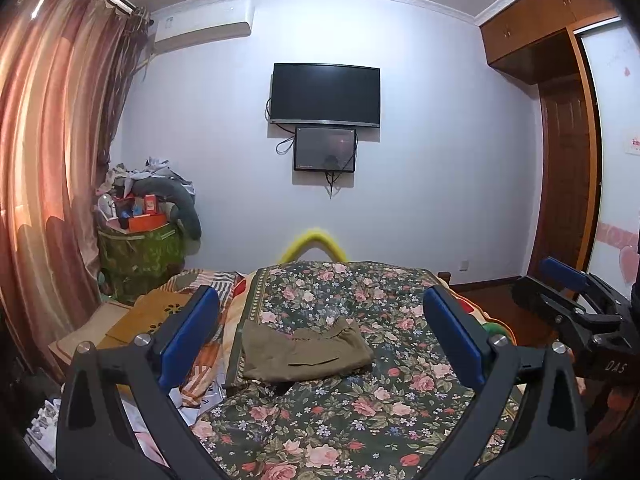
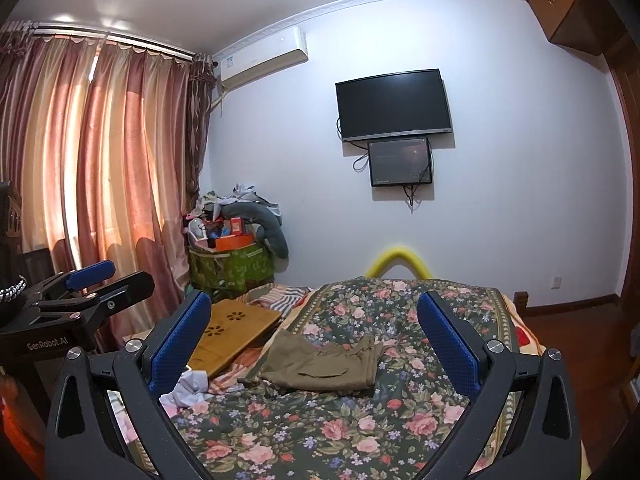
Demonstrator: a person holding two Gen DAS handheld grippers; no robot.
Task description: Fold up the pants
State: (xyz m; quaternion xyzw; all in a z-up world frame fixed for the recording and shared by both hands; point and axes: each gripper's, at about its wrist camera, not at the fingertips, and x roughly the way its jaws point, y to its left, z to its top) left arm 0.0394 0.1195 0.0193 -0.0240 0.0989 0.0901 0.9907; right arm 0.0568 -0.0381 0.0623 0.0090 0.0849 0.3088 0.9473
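Left wrist view: left gripper [image 1: 320, 336] spread wide, empty above folded pants [image 1: 304, 354]; right gripper [image 2: 314, 344] likewise released

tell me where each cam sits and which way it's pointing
Left wrist: on the left gripper, facing down the bed at folded olive-brown pants on the dark floral quilt; its open blue-padded fingers and the right gripper at the right edge show.
Right wrist: on the right gripper, facing likewise; the left gripper shows at the left edge.
Shared: pants, quilt, black wall-mounted television.
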